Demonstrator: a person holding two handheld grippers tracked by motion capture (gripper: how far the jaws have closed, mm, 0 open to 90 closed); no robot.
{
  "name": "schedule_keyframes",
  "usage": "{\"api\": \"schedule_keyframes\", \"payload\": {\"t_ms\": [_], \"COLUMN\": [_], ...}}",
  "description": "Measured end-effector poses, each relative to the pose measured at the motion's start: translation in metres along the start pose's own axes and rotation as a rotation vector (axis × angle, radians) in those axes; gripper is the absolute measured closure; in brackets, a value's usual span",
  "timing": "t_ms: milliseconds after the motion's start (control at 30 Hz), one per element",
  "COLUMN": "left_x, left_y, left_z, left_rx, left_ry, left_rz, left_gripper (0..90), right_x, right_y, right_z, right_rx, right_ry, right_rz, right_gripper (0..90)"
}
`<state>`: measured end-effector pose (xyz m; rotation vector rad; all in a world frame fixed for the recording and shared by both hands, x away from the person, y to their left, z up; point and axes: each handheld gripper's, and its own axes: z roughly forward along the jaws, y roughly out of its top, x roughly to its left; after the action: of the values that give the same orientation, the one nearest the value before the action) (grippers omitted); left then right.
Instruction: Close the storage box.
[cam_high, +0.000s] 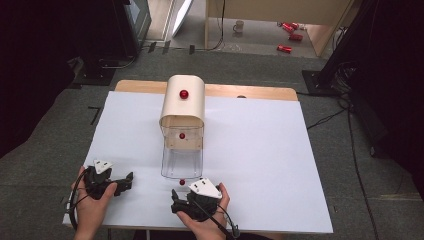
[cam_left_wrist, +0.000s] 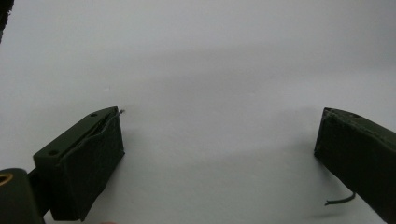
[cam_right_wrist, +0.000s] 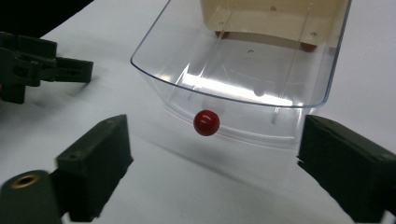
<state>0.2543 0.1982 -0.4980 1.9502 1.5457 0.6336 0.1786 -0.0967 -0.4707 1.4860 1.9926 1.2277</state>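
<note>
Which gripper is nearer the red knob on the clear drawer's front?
Right. The right gripper sits just below the red knob, jaws open toward it; the left gripper rests well off to its left.

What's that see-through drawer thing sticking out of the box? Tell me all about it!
The clear plastic drawer is pulled out of a cream box with a rounded top, toward the person. It looks shiny and see-through, with a curved front and a small red knob on that front. It lies level on the white table and looks empty. The right gripper sits just before the knob, jaws open, not touching.
</note>
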Motion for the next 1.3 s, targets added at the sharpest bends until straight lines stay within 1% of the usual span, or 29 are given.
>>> {"api": "schedule_keyframes", "payload": {"t_ms": [67, 100, 133, 167, 200, 233, 267, 300, 333, 367, 400, 433, 467, 500, 533, 567, 633, 667, 700, 767, 800, 867, 900, 933, 1067, 1300], "left_x": [0.0, 0.0, 0.0, 0.0, 0.0, 0.0, 0.0, 0.0, 0.0, 0.0, 0.0, 0.0, 0.0, 0.0, 0.0, 0.0, 0.0, 0.0, 0.0, 0.0, 0.0, 0.0, 0.0, 0.0, 0.0, 0.0], "left_y": [0.0, 0.0, 0.0, 0.0, 0.0, 0.0, 0.0, 0.0, 0.0, 0.0, 0.0, 0.0, 0.0, 0.0, 0.0, 0.0, 0.0, 0.0, 0.0, 0.0, 0.0, 0.0, 0.0, 0.0, 0.0, 0.0], "left_z": [0.0, 0.0, 0.0, 0.0, 0.0, 0.0, 0.0, 0.0, 0.0, 0.0, 0.0, 0.0, 0.0, 0.0, 0.0, 0.0, 0.0, 0.0, 0.0, 0.0, 0.0, 0.0, 0.0, 0.0, 0.0, 0.0], "left_rx": [0.0, 0.0, 0.0, 0.0, 0.0, 0.0, 0.0, 0.0, 0.0, 0.0, 0.001, 0.001, 0.001, 0.001, 0.001, 0.0, 0.001, 0.001, 0.001, 0.001, 0.001, 0.001, 0.001, 0.001, 0.001, 0.001], "left_ry": [0.0, 0.0, 0.0, 0.0, 0.0, 0.0, 0.0, 0.0, 0.0, 0.0, 0.0, 0.0, 0.0, 0.0, 0.0, 0.0, 0.0, 0.0, 0.0, 0.0, 0.0, 0.0, 0.0, 0.0, 0.0, 0.0], "left_rz": [0.0, 0.0, 0.0, 0.0, 0.0, 0.0, 0.0, 0.0, 0.0, 0.0, 0.001, 0.001, 0.001, 0.001, 0.0, 0.001, 0.0, 0.001, 0.001, 0.001, 0.001, 0.001, 0.001, 0.001, 0.001, 0.001], "left_gripper": [1.1, 1.1, 1.1, 1.1, 1.1, 1.1, 1.1, 1.1, 1.1, 1.1, 1.1, 1.1, 1.1, 1.1, 1.1, 1.1, 1.1, 1.1, 1.1, 1.1, 1.1, 1.1, 1.1, 1.1, 1.1, 1.1], "right_x": [0.0, 0.0, 0.0, 0.0, 0.0, 0.0, 0.0, 0.0, 0.0, 0.0, 0.001, 0.001, 0.001, 0.001, 0.002, 0.002, 0.002, 0.001, 0.001, 0.001, 0.002, 0.002, 0.002, 0.001, 0.001, 0.001], "right_y": [-0.003, -0.003, -0.006, -0.006, -0.009, -0.009, -0.01, -0.01, -0.01, -0.01, -0.011, -0.011, -0.011, -0.011, -0.011, -0.011, -0.011, -0.01, -0.01, -0.01, -0.009, -0.01, -0.01, -0.009, -0.008, -0.005], "right_z": [0.003, 0.003, 0.005, 0.005, 0.007, 0.007, 0.009, 0.009, 0.011, 0.011, 0.013, 0.013, 0.016, 0.016, 0.018, 0.019, 0.02, 0.022, 0.022, 0.023, 0.024, 0.026, 0.026, 0.027, 0.027, 0.026], "right_rx": [-0.003, -0.003, -0.005, -0.005, -0.01, -0.01, -0.01, -0.01, -0.018, -0.018, -0.018, -0.018, -0.01, -0.01, -0.008, 0.004, 0.009, 0.015, 0.021, 0.024, 0.031, 0.039, 0.039, 0.044, 0.052, 0.046], "right_ry": [-0.012, -0.012, -0.019, -0.019, -0.01, -0.01, 0.01, 0.01, 0.019, 0.019, 0.026, 0.026, 0.03, 0.03, 0.031, 0.026, 0.02, 0.017, 0.017, 0.018, 0.01, 0.006, 0.006, 0.012, 0.02, 0.022], "right_rz": [0.007, 0.007, 0.012, 0.012, 0.011, 0.011, 0.006, 0.006, 0.005, 0.005, 0.016, 0.016, 0.024, 0.024, 0.025, 0.028, 0.028, 0.045, 0.051, 0.053, 0.056, 0.071, 0.071, 0.088, 0.077, 0.066], "right_gripper": [18.5, 18.5, 28.0, 28.0, 39.8, 39.8, 47.6, 47.6, 52.0, 52.0, 55.2, 55.2, 58.4, 58.4, 61.5, 62.5, 63.8, 67.1, 68.2, 68.9, 72.1, 73.9, 73.9, 74.6, 74.9, 75.1]}}
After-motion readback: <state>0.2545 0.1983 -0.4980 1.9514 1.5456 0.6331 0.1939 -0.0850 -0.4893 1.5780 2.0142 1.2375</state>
